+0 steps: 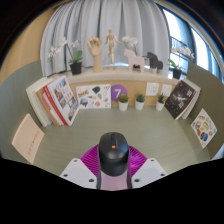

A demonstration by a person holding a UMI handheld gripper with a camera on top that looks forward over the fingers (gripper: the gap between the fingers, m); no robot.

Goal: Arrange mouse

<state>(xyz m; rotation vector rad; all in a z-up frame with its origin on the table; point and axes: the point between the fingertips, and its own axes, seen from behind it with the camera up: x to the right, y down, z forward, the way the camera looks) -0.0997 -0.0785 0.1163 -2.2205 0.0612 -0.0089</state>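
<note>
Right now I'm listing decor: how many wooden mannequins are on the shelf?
2: one left of centre beside the potted plant, one right next to it. The mouse sits between the fingers of the gripper.

A: mouse (pixel 113 152) is black with an orange-red wheel, and the pads (pixel 93 160) either side of it are magenta.

B: yep. Surface (pixel 100 128) is dull grey-green, curtains (pixel 95 22) pale grey, and there's a purple card (pixel 118 92) with a white 7 at the back.
</note>
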